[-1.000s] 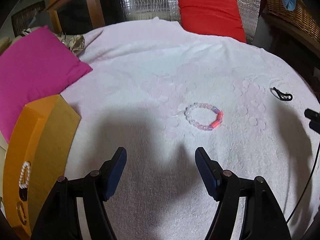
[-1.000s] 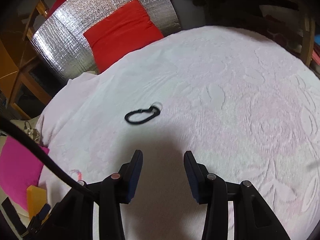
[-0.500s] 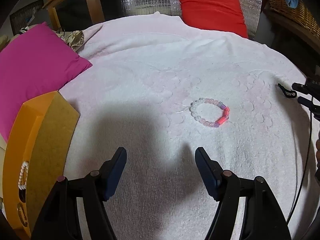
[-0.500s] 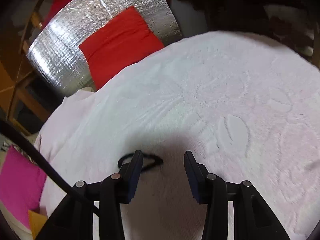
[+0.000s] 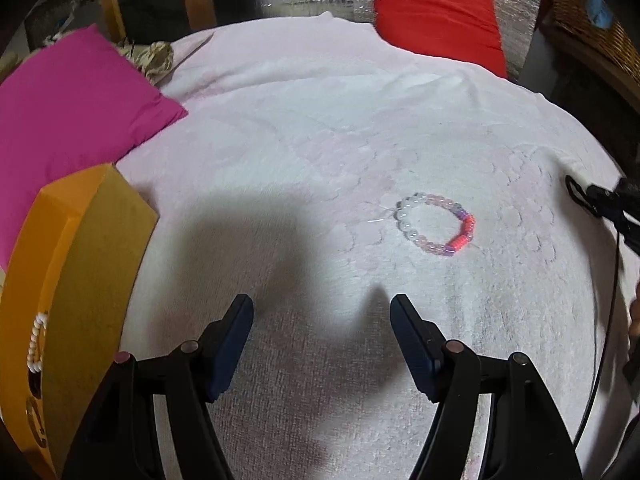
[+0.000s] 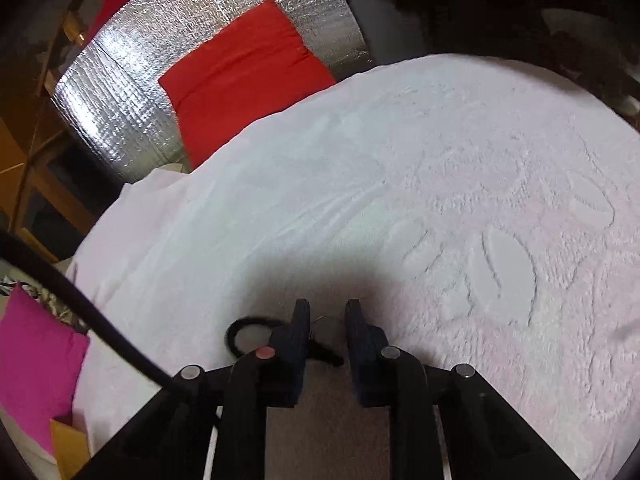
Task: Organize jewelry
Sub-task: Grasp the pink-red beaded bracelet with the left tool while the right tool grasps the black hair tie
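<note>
Where the black hair tie [image 6: 250,330] lay on the pale pink towel [image 6: 400,200], one end passed under the right gripper [image 6: 327,312], whose narrowed jaws straddled it; whether the pads actually pinched it was hard to tell. Well to its left, the pink-and-white bead bracelet [image 5: 438,224] rested ahead of the left gripper [image 5: 322,316], spread wide and empty, beside an orange jewelry box [image 5: 76,280].

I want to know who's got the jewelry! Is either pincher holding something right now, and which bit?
Nothing is held yet. The right gripper straddles one end of the black cord, narrowed but still open. The left gripper is open and empty.
</note>
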`<state>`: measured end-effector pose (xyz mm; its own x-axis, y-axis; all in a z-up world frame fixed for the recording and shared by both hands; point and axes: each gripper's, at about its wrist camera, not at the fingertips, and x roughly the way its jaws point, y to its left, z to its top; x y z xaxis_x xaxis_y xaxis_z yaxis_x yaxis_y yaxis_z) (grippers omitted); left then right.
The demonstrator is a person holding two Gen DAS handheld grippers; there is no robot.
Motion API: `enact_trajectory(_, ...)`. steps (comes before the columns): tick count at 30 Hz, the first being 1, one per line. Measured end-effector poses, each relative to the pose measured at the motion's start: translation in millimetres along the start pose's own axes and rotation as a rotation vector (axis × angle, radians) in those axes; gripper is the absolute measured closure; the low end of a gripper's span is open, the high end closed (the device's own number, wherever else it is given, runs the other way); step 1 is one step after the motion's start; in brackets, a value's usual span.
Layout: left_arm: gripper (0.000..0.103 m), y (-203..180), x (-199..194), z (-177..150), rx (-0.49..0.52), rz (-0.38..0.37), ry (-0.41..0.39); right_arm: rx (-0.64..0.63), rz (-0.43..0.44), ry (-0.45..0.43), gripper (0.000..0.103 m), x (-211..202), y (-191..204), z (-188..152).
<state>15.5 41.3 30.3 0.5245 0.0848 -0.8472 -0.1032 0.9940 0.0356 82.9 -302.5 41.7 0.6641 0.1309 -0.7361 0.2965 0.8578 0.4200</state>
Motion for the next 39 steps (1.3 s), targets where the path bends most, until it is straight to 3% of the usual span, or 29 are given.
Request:
enact_trajectory(9, 0.031, 1.7, 7.1, 9.3, -0.024, -0.012, -0.049, -0.029, 0.085, 0.124, 0.084, -25.7, 23.4, -35.2)
enact_trajectory(15, 0.030, -10.7, 14.6, 19.0, -0.008, -0.095, -0.087, -0.070, 0.029, 0.103, 0.083, -41.1, 15.8, -35.0)
enact_trajectory(19, 0.025, -24.4, 17.5, 27.2, 0.019, -0.127, -0.126, -0.013, 0.044, 0.132, 0.082, -42.0, -2.3, -28.8)
enact_trajectory(25, 0.024, -46.1, 31.1, 33.0, 0.085, -0.135, -0.094, -0.038, 0.030, 0.163, 0.082, -33.2, -1.3, -28.5)
enact_trajectory(27, 0.024, -51.7, 30.7, 34.0, 0.108, -0.135, -0.093, -0.038, 0.034, 0.162, 0.080, -31.3, -0.4, -27.6)
enact_trajectory(30, 0.025, -56.9, 31.3, 33.7, 0.140, -0.148, -0.089, -0.028, 0.045, 0.160, 0.066, -28.7, 0.4, -27.4)
enact_trajectory(31, 0.029, -58.1, 32.6, 33.1, 0.150, -0.159, -0.081, -0.030, 0.047, 0.158, 0.062, -26.3, 2.8, -27.1)
enact_trajectory(33, 0.059, -57.6, 31.2, 32.9, 0.151, -0.176, -0.084, -0.052, 0.033, 0.147, 0.061, -23.5, 8.5, -28.6)
enact_trajectory(36, 0.088, -54.3, 31.6, 33.0, 0.137, -0.215, -0.077, -0.085, 0.013, 0.118, 0.062, -21.9, 16.1, -32.4)
enact_trajectory(39, 0.095, -46.5, 33.2, 33.4, 0.116, -0.255, -0.063, -0.084, 0.028, 0.113, 0.066, -22.6, 20.5, -33.8)
